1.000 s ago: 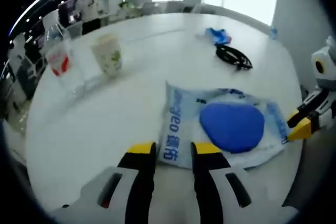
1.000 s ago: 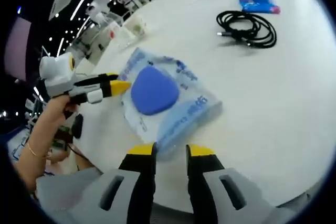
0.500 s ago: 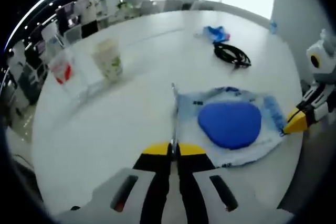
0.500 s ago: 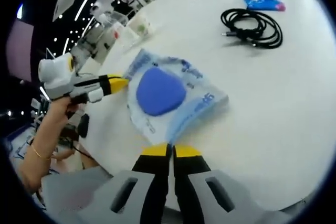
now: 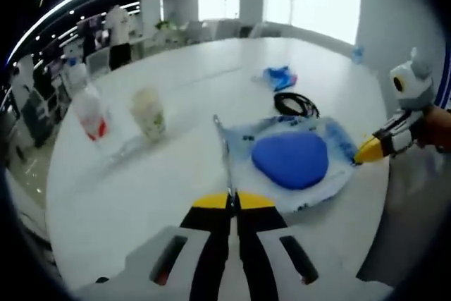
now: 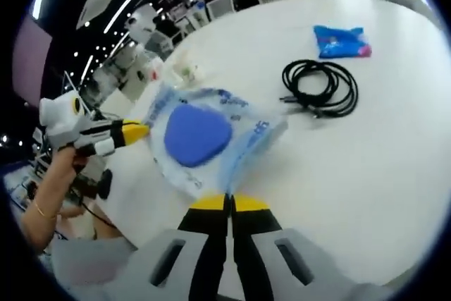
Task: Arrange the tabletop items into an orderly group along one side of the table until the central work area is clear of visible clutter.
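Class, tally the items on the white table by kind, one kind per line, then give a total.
Clear packet holding a blue pad: 1
Small blue pouch: 1
Coiled black cable: 1
Plastic bottle with red label: 1
Printed paper cup: 1
Total: 5

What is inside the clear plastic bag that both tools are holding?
Inside the clear plastic bag is one rounded blue pad, seen through the film with blue printing around it. Its underside and anything beneath it are covered. The left tool and right tool pinch opposite edges.
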